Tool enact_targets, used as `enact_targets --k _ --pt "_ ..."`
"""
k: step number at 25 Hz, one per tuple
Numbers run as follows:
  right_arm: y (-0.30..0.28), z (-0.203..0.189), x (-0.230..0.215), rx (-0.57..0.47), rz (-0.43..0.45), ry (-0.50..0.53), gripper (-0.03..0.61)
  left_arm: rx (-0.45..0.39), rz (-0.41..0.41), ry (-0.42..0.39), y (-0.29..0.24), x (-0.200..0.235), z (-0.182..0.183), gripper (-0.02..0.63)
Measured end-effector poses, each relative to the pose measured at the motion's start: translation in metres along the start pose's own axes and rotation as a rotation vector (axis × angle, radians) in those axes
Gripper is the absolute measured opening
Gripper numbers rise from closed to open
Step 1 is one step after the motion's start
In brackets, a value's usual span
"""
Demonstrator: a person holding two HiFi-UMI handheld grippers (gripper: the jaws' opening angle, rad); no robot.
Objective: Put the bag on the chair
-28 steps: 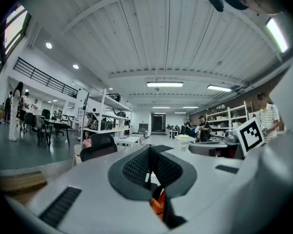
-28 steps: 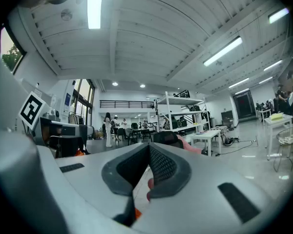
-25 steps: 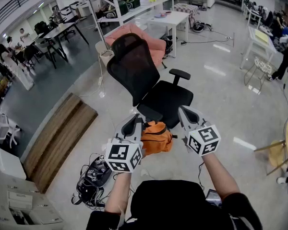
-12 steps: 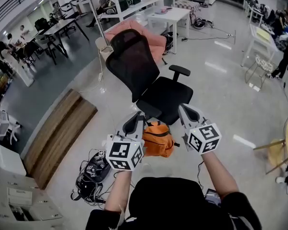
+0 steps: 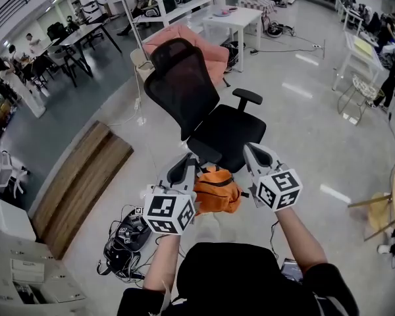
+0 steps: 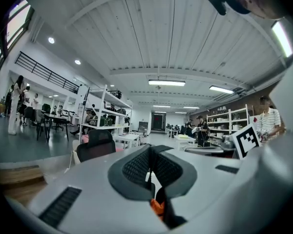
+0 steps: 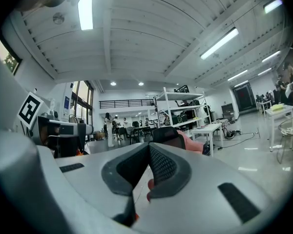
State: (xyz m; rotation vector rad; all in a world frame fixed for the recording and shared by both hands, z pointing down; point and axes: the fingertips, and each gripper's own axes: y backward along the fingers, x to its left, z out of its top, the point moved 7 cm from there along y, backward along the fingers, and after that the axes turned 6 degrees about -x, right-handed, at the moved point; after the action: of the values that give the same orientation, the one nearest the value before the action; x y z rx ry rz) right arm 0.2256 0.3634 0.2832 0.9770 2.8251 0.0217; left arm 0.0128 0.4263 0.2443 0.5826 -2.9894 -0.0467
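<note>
The left gripper (image 5: 184,166) and right gripper (image 5: 253,154) each have their jaws pressed together, clamped on the orange bag (image 5: 214,191). The bag hangs between them, at the left gripper's 4 o'clock and the right gripper's 8 o'clock. The chair (image 5: 229,134) stands at the bag's 12 o'clock.

1. Wooden platform (image 5: 79,189) lies flat on the floor, left side.
2. Tangle of black cables and gear (image 5: 126,241) on the floor, just beside the platform's near end.
3. Pink sofa (image 5: 214,59) further back. White table (image 5: 236,21) just behind it, with small items on top, too small to tell.
4. White shelving rack (image 5: 191,4) at the far edge, loaded with dark cases.
5. Dark tables (image 5: 85,39) far left, people around them.
6. White wire-frame seat (image 5: 359,92) on the right, with a standing person (image 5: 391,74) near it.
7. White cabinets (image 5: 13,268) in the near-left corner.
</note>
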Motion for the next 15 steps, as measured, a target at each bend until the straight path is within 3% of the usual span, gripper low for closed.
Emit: enact_targets --k 15 --pt "-0.109 -0.012 -0.031 0.043 0.019 -0.009 -0.002 -0.022 0.029 -0.005 -0.083 0.082 -0.001 0.006"
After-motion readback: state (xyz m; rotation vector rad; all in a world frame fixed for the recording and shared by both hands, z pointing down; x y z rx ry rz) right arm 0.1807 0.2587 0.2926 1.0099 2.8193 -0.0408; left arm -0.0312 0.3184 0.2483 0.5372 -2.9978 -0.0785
